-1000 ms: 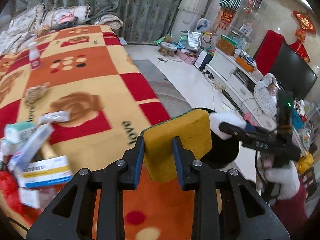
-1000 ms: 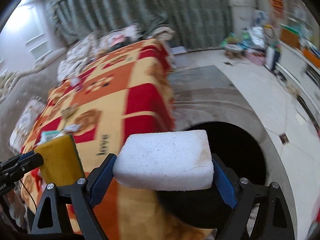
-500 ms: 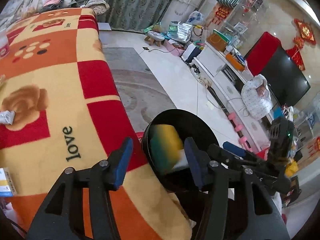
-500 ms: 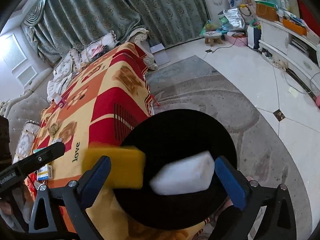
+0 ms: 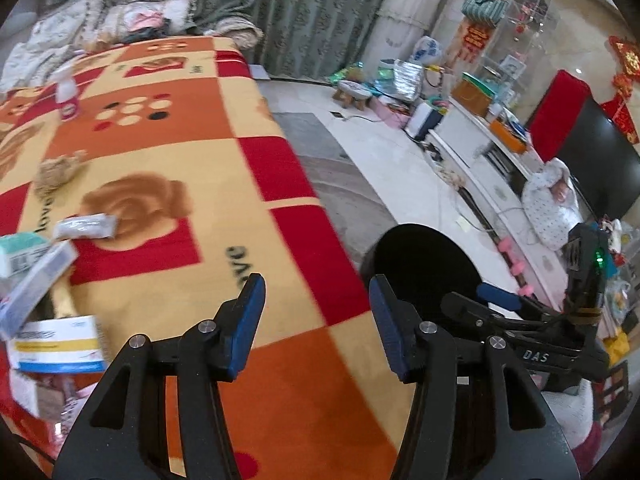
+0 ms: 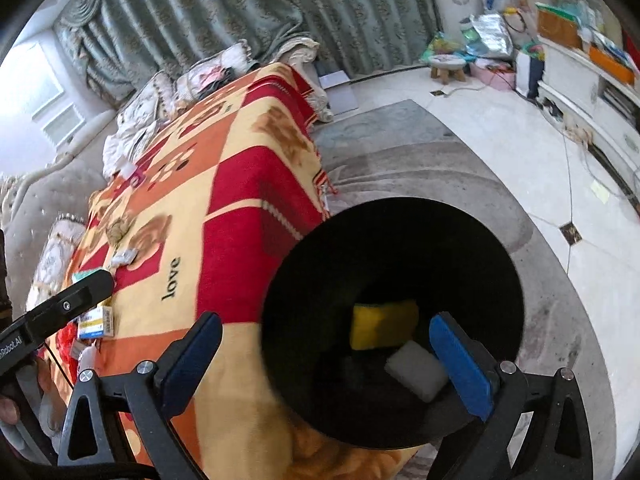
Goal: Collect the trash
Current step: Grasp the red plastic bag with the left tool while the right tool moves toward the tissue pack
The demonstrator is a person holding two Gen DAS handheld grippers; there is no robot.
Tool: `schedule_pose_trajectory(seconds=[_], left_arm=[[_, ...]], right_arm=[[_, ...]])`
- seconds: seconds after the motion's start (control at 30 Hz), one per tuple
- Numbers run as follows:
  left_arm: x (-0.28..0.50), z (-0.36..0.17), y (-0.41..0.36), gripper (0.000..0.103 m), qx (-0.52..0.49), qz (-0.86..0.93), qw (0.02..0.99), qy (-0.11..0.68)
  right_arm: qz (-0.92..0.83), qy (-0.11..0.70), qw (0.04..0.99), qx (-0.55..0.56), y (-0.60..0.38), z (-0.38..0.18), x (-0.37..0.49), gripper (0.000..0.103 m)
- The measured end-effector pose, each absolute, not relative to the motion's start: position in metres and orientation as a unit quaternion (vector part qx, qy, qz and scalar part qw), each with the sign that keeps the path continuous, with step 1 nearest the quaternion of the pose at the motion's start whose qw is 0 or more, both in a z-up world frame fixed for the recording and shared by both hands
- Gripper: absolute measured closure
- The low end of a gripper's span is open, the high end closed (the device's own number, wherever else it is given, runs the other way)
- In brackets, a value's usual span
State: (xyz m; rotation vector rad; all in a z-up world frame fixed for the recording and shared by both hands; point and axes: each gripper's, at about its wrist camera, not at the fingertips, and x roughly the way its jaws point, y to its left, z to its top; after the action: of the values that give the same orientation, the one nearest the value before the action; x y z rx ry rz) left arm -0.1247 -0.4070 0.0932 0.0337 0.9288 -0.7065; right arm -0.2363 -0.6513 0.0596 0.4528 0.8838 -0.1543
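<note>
A black round bin (image 6: 392, 256) stands on the floor by the blanket-covered table; it also shows in the left wrist view (image 5: 416, 256). A yellow sponge (image 6: 382, 324) and a white sponge (image 6: 416, 370) lie inside it. My right gripper (image 6: 338, 360) is open and empty above the bin. My left gripper (image 5: 316, 320) is open and empty over the table's edge. Trash lies on the blanket at the left: a white and blue box (image 5: 56, 346), a grey wrapper (image 5: 86, 226), a clear packet (image 5: 36, 284) and a crumpled tissue (image 5: 54, 170).
The table carries a red, orange and yellow blanket (image 5: 168, 168). A small spray bottle (image 5: 68, 96) stands at its far end. A sofa with cushions (image 5: 120, 20) lies behind. A grey rug (image 6: 400, 160) and a white TV cabinet (image 5: 480, 152) are on the right.
Both grippers opened and dropped their sponges into the black bin. The left gripper then swung back left over the table.
</note>
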Motion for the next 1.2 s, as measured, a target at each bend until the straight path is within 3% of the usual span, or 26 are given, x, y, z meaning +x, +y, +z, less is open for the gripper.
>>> schedule_pose_trajectory(seconds=[0.37, 0.77, 1.2], left_arm=[[-0.127, 0.102, -0.343, 0.050, 0.007, -0.289, 0.859, 0.423], [-0.126, 0.103, -0.224, 0.050, -0.004, -0.207, 0.882, 0.424], [-0.109, 0.074, -0.108, 0.050, -0.054, -0.116, 0.882, 0.453]], right_arm=[[-0.022, 0.421, 0.894, 0.150, -0.577, 0.083, -0.210, 0.000], [0.051, 0.421, 0.902, 0.085, -0.483, 0.093, -0.179, 0.000], [0.148, 0.422, 0.894, 0.036, -0.390, 0.084, -0.144, 0.000]])
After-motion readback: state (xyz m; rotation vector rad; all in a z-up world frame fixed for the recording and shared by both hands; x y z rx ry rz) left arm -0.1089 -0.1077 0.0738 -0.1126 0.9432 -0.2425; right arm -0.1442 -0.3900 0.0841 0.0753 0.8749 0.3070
